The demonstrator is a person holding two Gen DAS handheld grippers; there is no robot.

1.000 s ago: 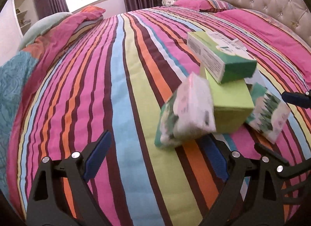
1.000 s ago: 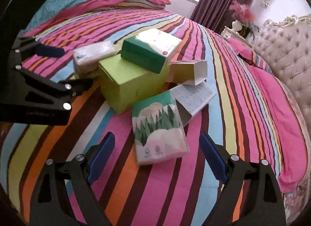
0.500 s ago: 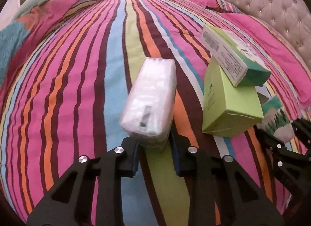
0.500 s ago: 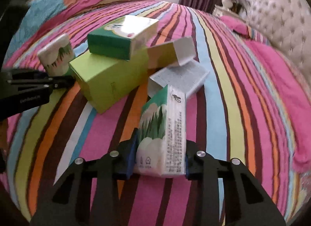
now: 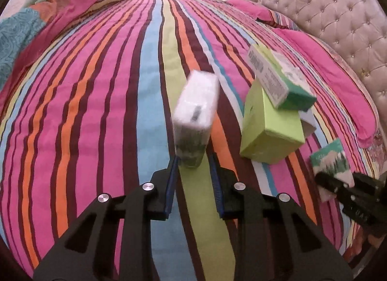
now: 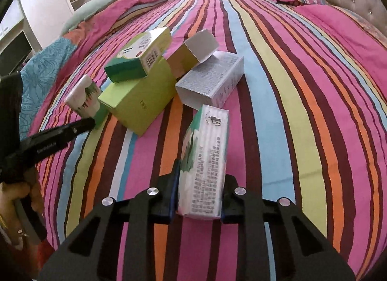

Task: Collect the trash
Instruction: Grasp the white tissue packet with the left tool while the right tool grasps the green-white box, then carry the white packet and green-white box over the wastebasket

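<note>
We hold a tissue pack in each claw. Left of the lime-green box [image 5: 271,133], our left claw [image 5: 193,172] pinches only the end of its white tissue pack [image 5: 196,109]; it may slip. Right of the box, the right claw [image 6: 199,191] clamps a tree-printed tissue pack [image 6: 205,160]. Cartons stacked on the box [image 6: 140,102] could topple.

Left gripper [image 5: 193,167] and right gripper [image 6: 199,191] both clamped, angled downward.
</note>
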